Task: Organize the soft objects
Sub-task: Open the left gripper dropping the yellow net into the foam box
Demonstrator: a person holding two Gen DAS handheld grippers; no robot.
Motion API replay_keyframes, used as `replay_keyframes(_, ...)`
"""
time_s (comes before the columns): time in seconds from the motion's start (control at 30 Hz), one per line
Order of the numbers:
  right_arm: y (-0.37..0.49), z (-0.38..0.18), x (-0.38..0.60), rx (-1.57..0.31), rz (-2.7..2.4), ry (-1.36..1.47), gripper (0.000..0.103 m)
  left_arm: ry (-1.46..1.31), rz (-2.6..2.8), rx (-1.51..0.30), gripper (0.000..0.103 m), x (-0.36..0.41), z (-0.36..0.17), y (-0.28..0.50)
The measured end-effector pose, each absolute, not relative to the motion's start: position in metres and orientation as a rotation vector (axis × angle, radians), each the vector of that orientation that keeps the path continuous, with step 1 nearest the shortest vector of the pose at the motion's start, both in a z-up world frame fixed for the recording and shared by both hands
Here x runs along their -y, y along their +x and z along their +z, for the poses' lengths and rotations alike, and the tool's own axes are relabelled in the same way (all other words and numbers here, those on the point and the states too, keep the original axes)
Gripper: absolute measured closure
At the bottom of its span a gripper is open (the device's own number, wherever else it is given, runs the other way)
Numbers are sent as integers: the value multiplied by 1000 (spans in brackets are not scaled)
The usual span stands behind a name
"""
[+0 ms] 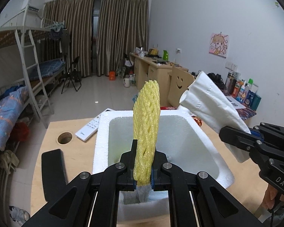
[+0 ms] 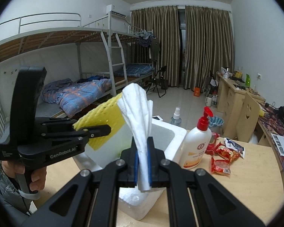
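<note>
My left gripper (image 1: 143, 151) is shut on a yellow foam net sleeve (image 1: 146, 124) that stands upright over a white foam box (image 1: 102, 132). A grey and white soft thing (image 1: 136, 194) lies below the jaws inside the box's near end. My right gripper (image 2: 143, 143) is shut on a white folded cloth (image 2: 137, 111), which fans out above the jaws. The left wrist view has the right gripper (image 1: 231, 134) at the right, holding the white cloth (image 1: 208, 102) above the box's right rim. From the right wrist the left gripper (image 2: 104, 130) with the yellow sleeve (image 2: 106, 121) is over the foam box (image 2: 178, 134).
The wooden table (image 1: 79, 151) carries a white remote (image 1: 89, 130), a round cable hole (image 1: 65, 137) and a black flat object (image 1: 54, 170). A lotion pump bottle (image 2: 197, 147), a spray bottle (image 2: 176, 118) and red snack packets (image 2: 221, 157) stand right of the box. A person's hand (image 2: 34, 174) grips the left handle.
</note>
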State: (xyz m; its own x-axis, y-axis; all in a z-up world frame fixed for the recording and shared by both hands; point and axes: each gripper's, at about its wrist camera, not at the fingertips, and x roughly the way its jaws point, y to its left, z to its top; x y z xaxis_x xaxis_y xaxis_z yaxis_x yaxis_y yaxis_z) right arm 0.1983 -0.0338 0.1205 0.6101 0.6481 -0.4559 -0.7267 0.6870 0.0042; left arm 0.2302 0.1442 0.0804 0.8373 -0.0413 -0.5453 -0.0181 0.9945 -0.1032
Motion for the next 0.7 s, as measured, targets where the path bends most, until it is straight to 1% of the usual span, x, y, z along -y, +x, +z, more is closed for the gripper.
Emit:
replay_keyframes(0.2, 205, 119, 33, -457, 793, -189, 92, -96, -2, -571, 92, -145, 79, 236)
replay_keyframes(0.27, 205, 118, 33, -458, 791, -186, 92, -96, 8, -568, 88, -144, 78, 237)
replay_keyframes(0.3, 206, 118, 33, -459, 789, -187, 92, -95, 13, -568, 81, -145, 78, 237)
replay_keyframes(0.33, 206, 118, 33, -459, 787, -187, 92, -96, 12, -563, 68, -147, 79, 236)
replay_keyframes(0.37, 207, 119, 34, -458, 785, -186, 92, -96, 14, -559, 59, -148, 80, 235)
replay_keyframes(0.4, 206, 119, 34, -456, 783, -184, 92, -98, 19, -552, 39, -148, 81, 234)
replay_keyframes(0.43, 206, 120, 35, -455, 781, -183, 92, -101, 21, -540, 24, -150, 83, 233)
replay_keyframes(0.53, 207, 120, 37, -453, 776, -181, 92, -100, 35, -497, 13, -153, 88, 225)
replay_keyframes(0.6, 207, 120, 37, -453, 773, -181, 92, -102, 38, -482, 10, -156, 90, 220)
replay_keyframes(0.7, 205, 120, 36, -454, 770, -184, 92, -107, 58, -468, 9, -161, 92, 212)
